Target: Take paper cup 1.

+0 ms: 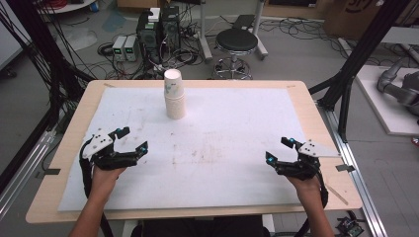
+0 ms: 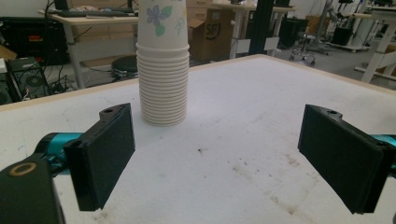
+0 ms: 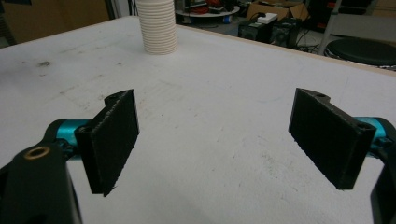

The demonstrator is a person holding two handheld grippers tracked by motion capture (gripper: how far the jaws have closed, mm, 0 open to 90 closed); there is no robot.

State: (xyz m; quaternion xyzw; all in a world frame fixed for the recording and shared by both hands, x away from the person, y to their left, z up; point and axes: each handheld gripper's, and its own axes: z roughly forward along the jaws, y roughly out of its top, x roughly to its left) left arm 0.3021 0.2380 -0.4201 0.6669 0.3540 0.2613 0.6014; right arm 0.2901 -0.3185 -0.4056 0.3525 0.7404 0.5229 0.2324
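While both your left gripper (image 1: 132,139) and right gripper (image 1: 278,150) hold their jaws wide apart with nothing between, the cup stack (image 1: 174,94) stands ahead of them, ready to be grabbed.

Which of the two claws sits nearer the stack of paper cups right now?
The left claw. In the high view the stack of paper cups stands left of the table's middle, so it is closer to that claw than to the right claw.
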